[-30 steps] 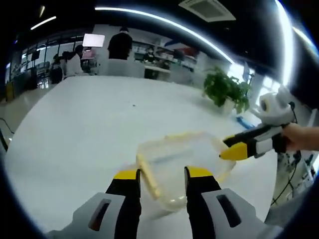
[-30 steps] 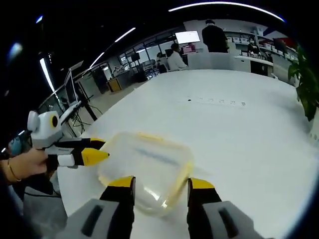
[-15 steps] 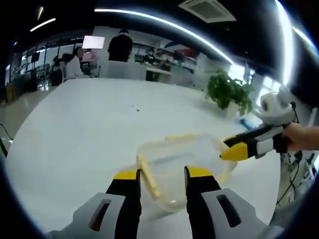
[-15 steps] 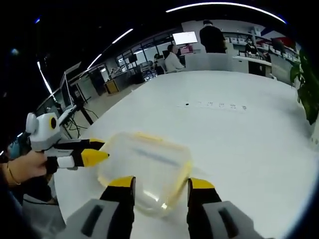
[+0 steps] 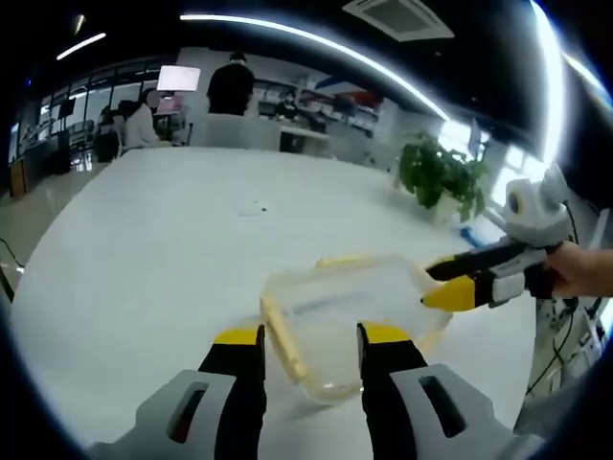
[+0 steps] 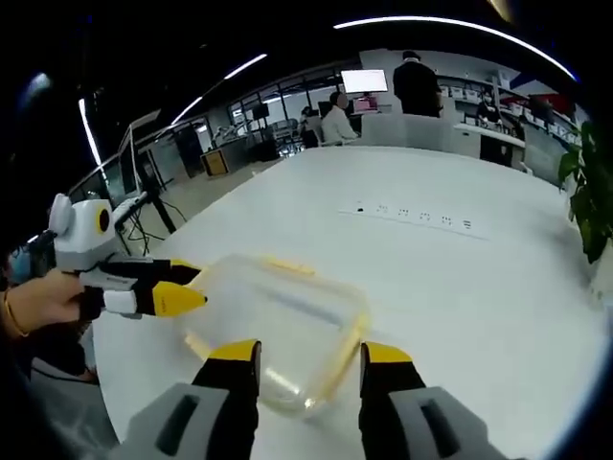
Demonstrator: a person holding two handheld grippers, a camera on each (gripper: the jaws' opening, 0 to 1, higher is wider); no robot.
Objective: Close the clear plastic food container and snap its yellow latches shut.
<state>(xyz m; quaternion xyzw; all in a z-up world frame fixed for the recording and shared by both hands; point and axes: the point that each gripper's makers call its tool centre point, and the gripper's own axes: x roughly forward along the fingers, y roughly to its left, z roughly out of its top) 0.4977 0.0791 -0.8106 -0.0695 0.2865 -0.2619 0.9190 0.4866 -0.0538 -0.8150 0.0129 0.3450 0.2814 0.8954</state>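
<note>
Flanking the clear container (image 5: 350, 316) low-centre on the white desk (image 5: 163, 249), left gripper (image 5: 308, 337) and right gripper (image 6: 305, 356) both spread, empty.
Looks light, slick, flexible: press the stiff yellow latches (image 5: 285, 337) at the rim.

Place: open-plan office or lab.
Surface: large white table (image 5: 144, 259).
Lighting: long ceiling light strips (image 5: 306, 38).
Background: wall screen (image 6: 362, 80), desks, shelving, seated and standing people (image 5: 230, 88).
Greenery: potted plant (image 5: 436, 174).
</note>
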